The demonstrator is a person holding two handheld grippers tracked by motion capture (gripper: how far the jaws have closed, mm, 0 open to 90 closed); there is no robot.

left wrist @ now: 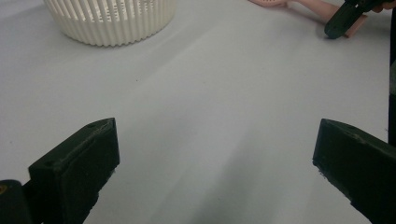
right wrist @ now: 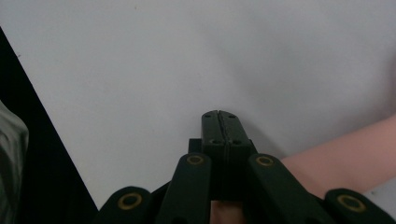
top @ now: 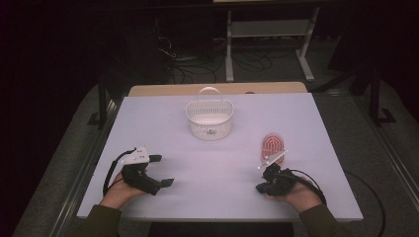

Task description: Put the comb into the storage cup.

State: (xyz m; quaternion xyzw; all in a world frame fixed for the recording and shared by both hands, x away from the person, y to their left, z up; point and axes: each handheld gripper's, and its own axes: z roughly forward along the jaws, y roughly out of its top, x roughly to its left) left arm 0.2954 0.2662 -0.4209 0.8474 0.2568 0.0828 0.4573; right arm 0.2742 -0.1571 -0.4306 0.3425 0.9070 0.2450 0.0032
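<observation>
High view: a white table carries a white slatted basket with an upright handle, near the far middle. A pink hairbrush lies right of centre, its handle pointing toward the person. The right gripper, held in the person's right hand, sits at the brush's handle end. The left gripper rests near the left edge, well apart from both things, its fingers spread wide.

Left gripper view: two black fingers stand far apart over bare table, nothing between them. The basket shows at upper left, the brush handle at upper right beside the other gripper.

Right gripper view: the fingers are pressed together, empty. The pink handle lies just beside them at right; whether they touch cannot be told.
</observation>
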